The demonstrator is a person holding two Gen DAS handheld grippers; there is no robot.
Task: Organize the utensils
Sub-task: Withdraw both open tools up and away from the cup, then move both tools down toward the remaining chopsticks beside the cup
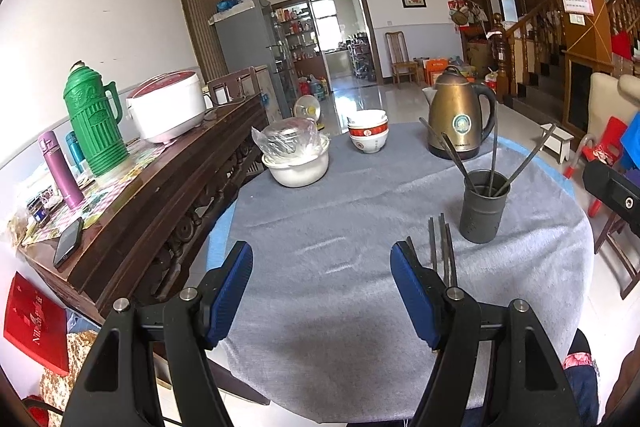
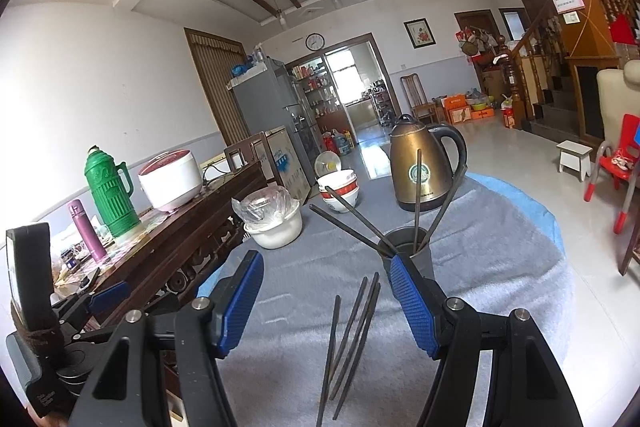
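Both grippers' fingers (image 2: 412, 307) gape empty above loose chopsticks (image 2: 352, 339); a clumsy grab could topple the cup (image 2: 420, 251).

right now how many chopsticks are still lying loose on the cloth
4: the loose chopsticks lie side by side on the grey cloth, just in front of the dark holder, between the right gripper's open fingers. None looks hidden.

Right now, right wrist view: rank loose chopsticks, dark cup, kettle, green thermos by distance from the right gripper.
From the right gripper:
1. Loose chopsticks, flat on the cloth between its fingers.
2. Dark cup, just past the right finger, chopsticks standing in it.
3. Kettle, behind the cup.
4. Green thermos, far left on the sideboard.
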